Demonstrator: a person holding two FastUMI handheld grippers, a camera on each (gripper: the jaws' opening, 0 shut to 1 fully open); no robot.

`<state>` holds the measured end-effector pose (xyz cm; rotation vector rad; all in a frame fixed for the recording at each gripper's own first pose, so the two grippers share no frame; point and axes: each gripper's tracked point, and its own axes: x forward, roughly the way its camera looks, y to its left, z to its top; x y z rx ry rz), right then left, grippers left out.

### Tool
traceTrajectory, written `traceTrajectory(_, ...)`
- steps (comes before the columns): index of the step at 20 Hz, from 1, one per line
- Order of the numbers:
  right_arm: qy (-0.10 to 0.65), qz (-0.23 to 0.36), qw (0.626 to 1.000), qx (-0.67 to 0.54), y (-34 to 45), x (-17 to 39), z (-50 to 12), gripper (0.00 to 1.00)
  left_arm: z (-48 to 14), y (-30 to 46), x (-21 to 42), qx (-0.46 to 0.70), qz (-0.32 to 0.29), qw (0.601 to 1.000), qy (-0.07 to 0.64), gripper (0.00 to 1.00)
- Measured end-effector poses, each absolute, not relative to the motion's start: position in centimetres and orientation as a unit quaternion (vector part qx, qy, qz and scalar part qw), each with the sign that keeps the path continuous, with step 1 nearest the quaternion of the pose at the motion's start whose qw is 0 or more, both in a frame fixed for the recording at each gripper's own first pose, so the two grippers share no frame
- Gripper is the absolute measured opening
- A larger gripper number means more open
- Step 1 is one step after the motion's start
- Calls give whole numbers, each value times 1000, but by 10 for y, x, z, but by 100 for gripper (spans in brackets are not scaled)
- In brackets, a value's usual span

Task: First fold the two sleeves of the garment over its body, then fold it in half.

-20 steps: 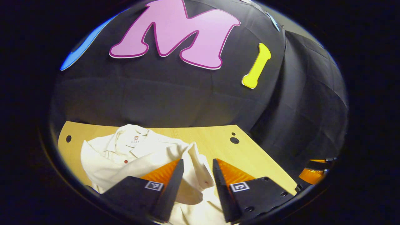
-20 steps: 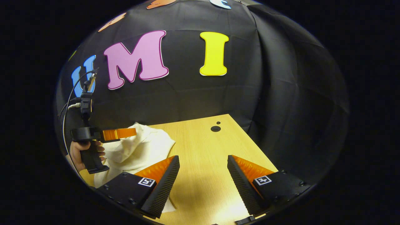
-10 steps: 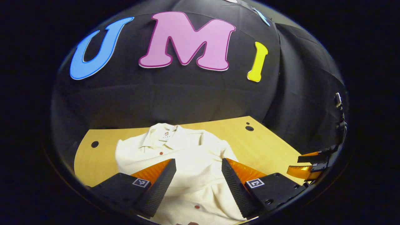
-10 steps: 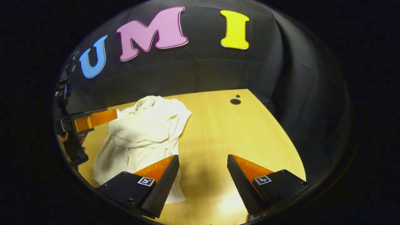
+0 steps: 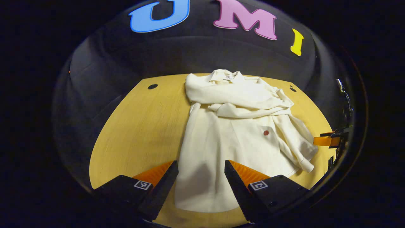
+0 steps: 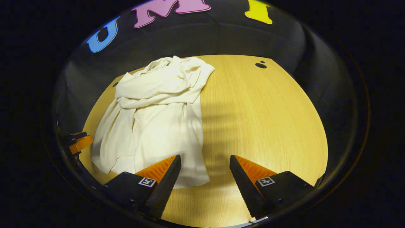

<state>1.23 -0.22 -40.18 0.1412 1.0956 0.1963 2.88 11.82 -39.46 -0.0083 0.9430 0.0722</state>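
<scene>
We see the garment flat on the table, both sleeves crossed over its chest. Left gripper and right gripper hover above its hem, jaws apart, empty.

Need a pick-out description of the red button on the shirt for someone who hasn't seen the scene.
Start at the light wooden table; a cream collared shirt lies flat on it, collar toward the black cloth wall. Below the two sleeves crossed over its chest sits a small round dark red button. It is the one dark dot on the pale cloth.
</scene>
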Motion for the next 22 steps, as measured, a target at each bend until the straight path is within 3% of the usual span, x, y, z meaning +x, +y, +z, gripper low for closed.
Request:
traceTrajectory(1, 527, 93, 842, 69, 0, 7, -406, 99, -402, 121, 15, -11, 37, 883, 468, 97)
traceTrajectory(3, 542, 92, 832, 71, 4, -3, -415, 99, -417, 126, -11, -15, 37, 869, 494, 92)
traceTrajectory(4, 545, 91, 830, 72, 4, -6, -418, 99, -423, 128, -20, -11, 35, 864, 503, 96)
traceTrajectory(9, 549, 80, 830, 62, 4, -8, -423, 96, -438, 126, -44, -7, 22, 851, 525, 98)
traceTrajectory(11, 552, 77, 828, 62, 7, -10, -425, 84, -438, 122, -45, -2, 13, 847, 531, 86)
traceTrajectory(12, 550, 74, 830, 60, 7, -9, -424, 61, -438, 118, -44, -4, 4, 846, 533, 74)
traceTrajectory(13, 553, 75, 828, 60, 10, -11, -424, 50, -438, 112, -43, -12, -1, 846, 533, 64)
traceTrajectory(14, 555, 79, 826, 61, 15, -13, -424, 40, -440, 106, -40, -24, -2, 842, 539, 34)
traceTrajectory(15, 556, 78, 826, 58, 17, -13, -423, 31, -438, 101, -44, -35, -2, 836, 548, 24)
traceTrajectory(16, 550, 79, 830, 51, 19, -12, -423, 14, -434, 93, -41, -46, -12, 834, 549, 13)
traceTrajectory(17, 552, 78, 829, 42, 19, -13, -421, 14, -433, 86, -42, -58, -23, 833, 550, 11)
traceTrajectory(19, 558, 91, 824, 39, 25, -14, -421, 0, -427, 76, -38, -71, -39, 833, 548, 7)
traceTrajectory(20, 559, 88, 823, 44, 25, -12, -417, 5, -422, 73, -37, -71, -49, 832, 548, 7)
traceTrajectory(22, 551, 85, 828, 63, 29, -3, -403, 5, -401, 69, -28, -64, -62, 836, 542, 7)
